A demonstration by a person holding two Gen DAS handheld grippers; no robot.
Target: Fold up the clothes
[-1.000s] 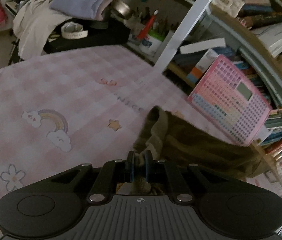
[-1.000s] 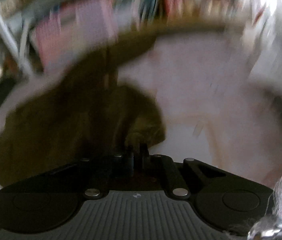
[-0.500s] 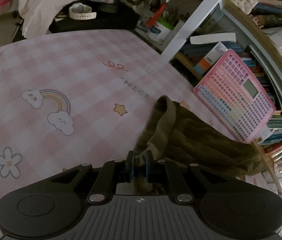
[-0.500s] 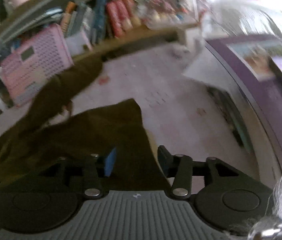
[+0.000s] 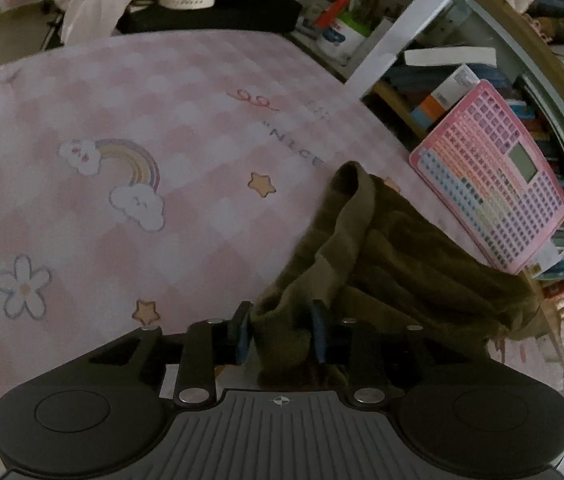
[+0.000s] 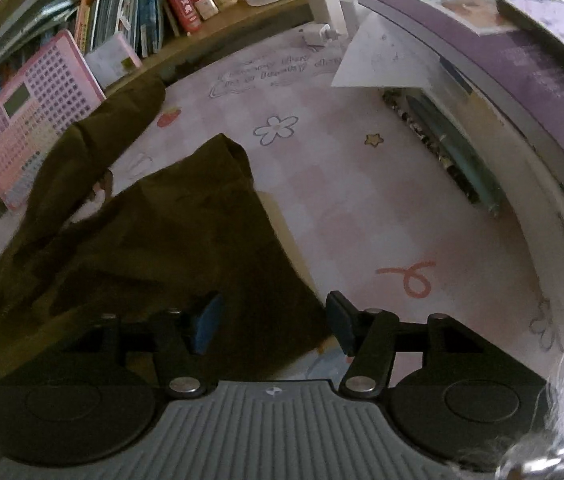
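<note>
Left tool (image 5: 280, 330) now spread, garment (image 5: 382, 256) loose between; right tool (image 6: 271, 322) stays open

My work surface is a pink checked mat (image 5: 209, 92) printed with a rainbow, clouds, stars and flowers. The olive garment (image 6: 153, 240) lies on it in loose, rumpled folds, one part stretching toward the back edge. A pink keypad toy (image 5: 494, 184) stands tilted at that edge, leaning on the bookshelf (image 6: 185, 4). On my right side a white paper (image 6: 382, 60) and a dark patterned pencil case (image 6: 446, 148) rest on the mat.
</note>
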